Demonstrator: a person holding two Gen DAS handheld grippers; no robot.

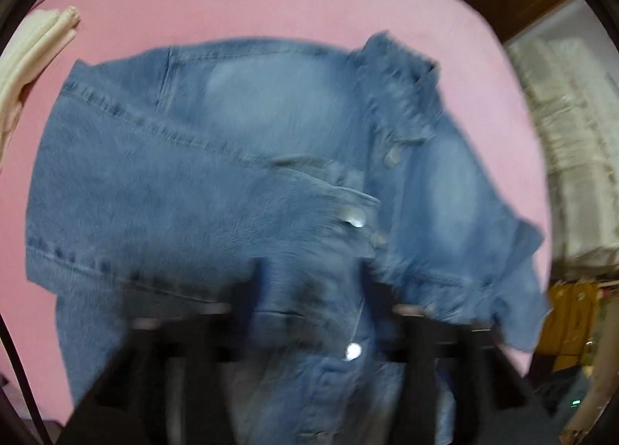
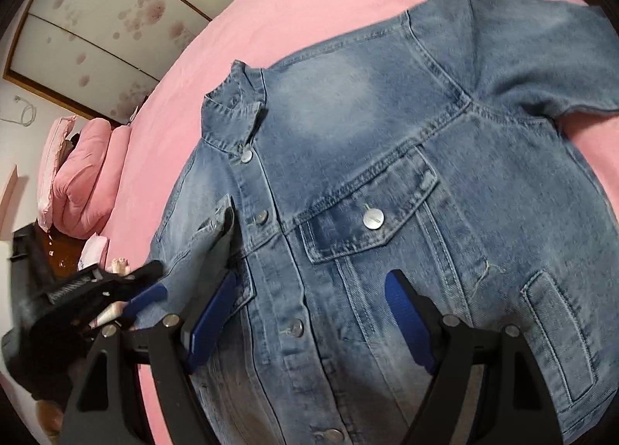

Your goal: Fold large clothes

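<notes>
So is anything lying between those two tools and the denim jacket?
Nothing visible. The right tool hangs open directly over the jacket, and the left tool is already at the sleeve cuff. Only the pink bedcover surrounds it.

My denim jacket (image 2: 387, 182) lies front-up on the pink bed, buttoned down the middle with round metal buttons (image 2: 373, 219). It is faded blue, paler across the chest, with a flap pocket and a slanted side pocket on its right half. The collar (image 2: 232, 116) points to the far left. One sleeve stretches toward the far right; the other is folded across the front (image 1: 216, 190), its cuff near the button line.
</notes>
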